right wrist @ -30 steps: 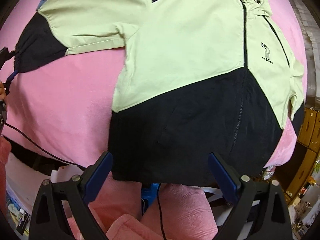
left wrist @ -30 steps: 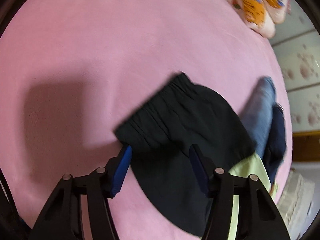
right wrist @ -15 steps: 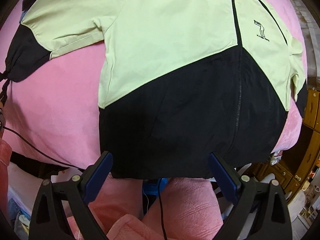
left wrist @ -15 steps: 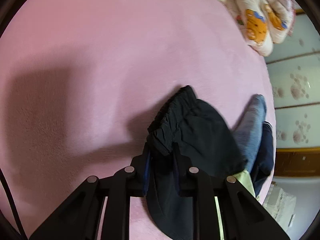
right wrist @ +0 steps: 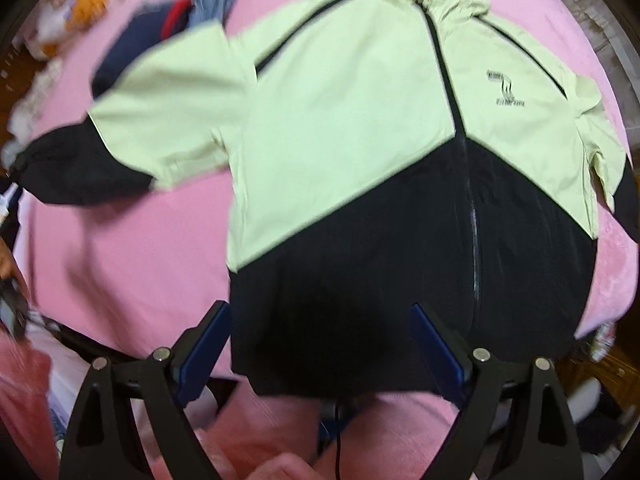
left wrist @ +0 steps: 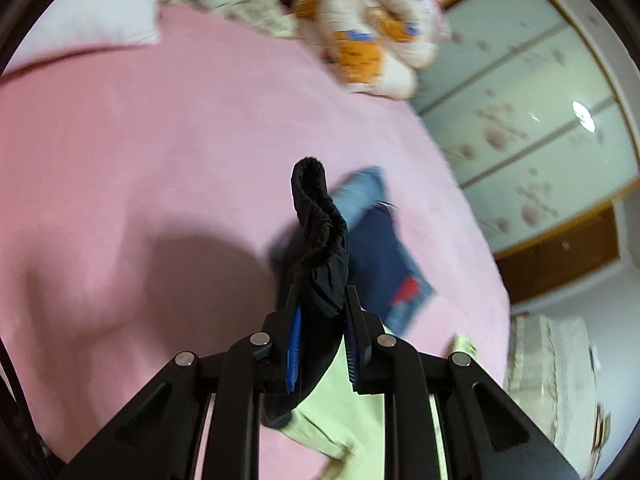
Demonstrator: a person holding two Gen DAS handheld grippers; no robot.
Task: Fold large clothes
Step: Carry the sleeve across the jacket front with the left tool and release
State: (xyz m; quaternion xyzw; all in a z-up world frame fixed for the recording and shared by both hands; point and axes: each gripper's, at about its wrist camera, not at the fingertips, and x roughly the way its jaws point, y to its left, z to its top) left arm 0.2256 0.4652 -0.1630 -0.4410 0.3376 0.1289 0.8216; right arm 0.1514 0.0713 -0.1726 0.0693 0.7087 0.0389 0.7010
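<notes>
A pale green and black hooded jacket (right wrist: 360, 120) lies spread front-up on the pink bed (right wrist: 132, 260). My left gripper (left wrist: 320, 300) is shut on the black elastic cuff (left wrist: 316, 216) of one sleeve and holds it raised above the bed; pale green sleeve fabric (left wrist: 344, 412) hangs below the fingers. In the right wrist view that sleeve (right wrist: 120, 140) stretches off to the left edge. My right gripper (right wrist: 320, 320) points down over the jacket's black hem (right wrist: 340, 360). Its jaws are closing, wide on either side of the hem, and its pads do not press the cloth.
Folded jeans and a navy garment (left wrist: 384, 248) lie on the bed beyond the cuff. A printed quilt (left wrist: 372, 40) and a pillow (left wrist: 100, 8) sit at the head. A wardrobe (left wrist: 540, 120) stands to the right. A cable (right wrist: 338, 432) and pink-clad legs (right wrist: 260, 440) show under the right gripper.
My left gripper closed on the sleeve cuff, then rose and tilted up, pulling the cuff off the bed. The right gripper shifted so the hood came into view, its jaws slightly narrower.
</notes>
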